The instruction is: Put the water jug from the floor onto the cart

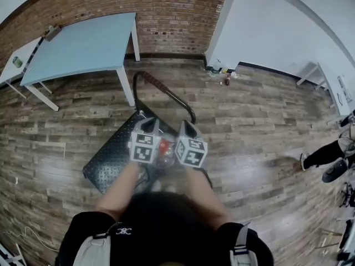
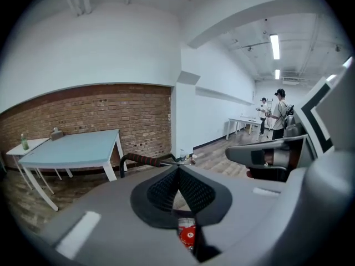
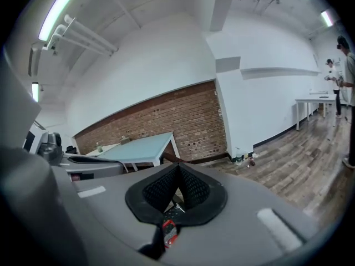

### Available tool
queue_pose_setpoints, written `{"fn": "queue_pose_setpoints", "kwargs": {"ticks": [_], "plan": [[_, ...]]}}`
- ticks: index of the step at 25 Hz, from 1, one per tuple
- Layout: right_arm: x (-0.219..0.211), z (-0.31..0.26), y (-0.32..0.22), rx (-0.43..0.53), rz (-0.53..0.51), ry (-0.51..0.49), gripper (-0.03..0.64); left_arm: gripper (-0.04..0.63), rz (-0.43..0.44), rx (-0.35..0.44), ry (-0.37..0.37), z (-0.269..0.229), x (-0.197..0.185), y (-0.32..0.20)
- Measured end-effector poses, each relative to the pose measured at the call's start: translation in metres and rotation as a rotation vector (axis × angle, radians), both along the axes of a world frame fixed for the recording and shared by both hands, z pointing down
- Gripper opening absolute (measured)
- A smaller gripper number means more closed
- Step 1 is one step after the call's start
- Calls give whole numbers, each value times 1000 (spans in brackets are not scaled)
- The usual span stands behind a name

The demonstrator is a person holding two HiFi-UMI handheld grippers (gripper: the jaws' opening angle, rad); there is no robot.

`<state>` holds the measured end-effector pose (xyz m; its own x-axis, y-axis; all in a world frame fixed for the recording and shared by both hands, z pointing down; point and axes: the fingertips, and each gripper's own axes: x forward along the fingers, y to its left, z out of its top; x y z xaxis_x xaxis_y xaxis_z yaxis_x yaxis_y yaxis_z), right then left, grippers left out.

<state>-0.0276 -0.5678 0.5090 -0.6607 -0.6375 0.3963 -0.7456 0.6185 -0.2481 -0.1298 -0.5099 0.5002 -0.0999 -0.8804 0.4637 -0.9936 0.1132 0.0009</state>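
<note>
The left gripper (image 2: 178, 169) had its fingers (image 2: 163, 190) together, the black ribbed pads meeting at the tips. The right gripper (image 3: 178, 166) showed the same, fingers (image 3: 160, 187) closed tip to tip. Nothing stood between either pair of tips. A red patch of the water jug (image 1: 164, 148) showed low in the gap behind each pair of pads, below the closed tips. From the head view the jug sat between the two grippers, just inside the fingers of each and close against both (whether the grippers actually pressed on it could not be made out). Under the fingers lay the black perforated deck of the cart (image 1: 112, 155); whether the jug rested on that surface or hung above it could not be told. The cart's handle (image 1: 165, 91) rose just beyond the fingertips, and well past it stood a light blue table (image 1: 83, 46) against a brick wall (image 1: 166, 10).
</note>
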Motion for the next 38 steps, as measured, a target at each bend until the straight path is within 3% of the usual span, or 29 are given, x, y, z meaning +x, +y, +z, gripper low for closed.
{"fn": "queue_pose_setpoints", "kwargs": {"ticks": [17,38], "plan": [[-10,-59,-18,102,-65,-68,12,1,-50,87,-59,-53,-12,-12],[-6,-50,-13,89,-94,-59,12,2,-84,67,-46,-43,-12,0]]}}
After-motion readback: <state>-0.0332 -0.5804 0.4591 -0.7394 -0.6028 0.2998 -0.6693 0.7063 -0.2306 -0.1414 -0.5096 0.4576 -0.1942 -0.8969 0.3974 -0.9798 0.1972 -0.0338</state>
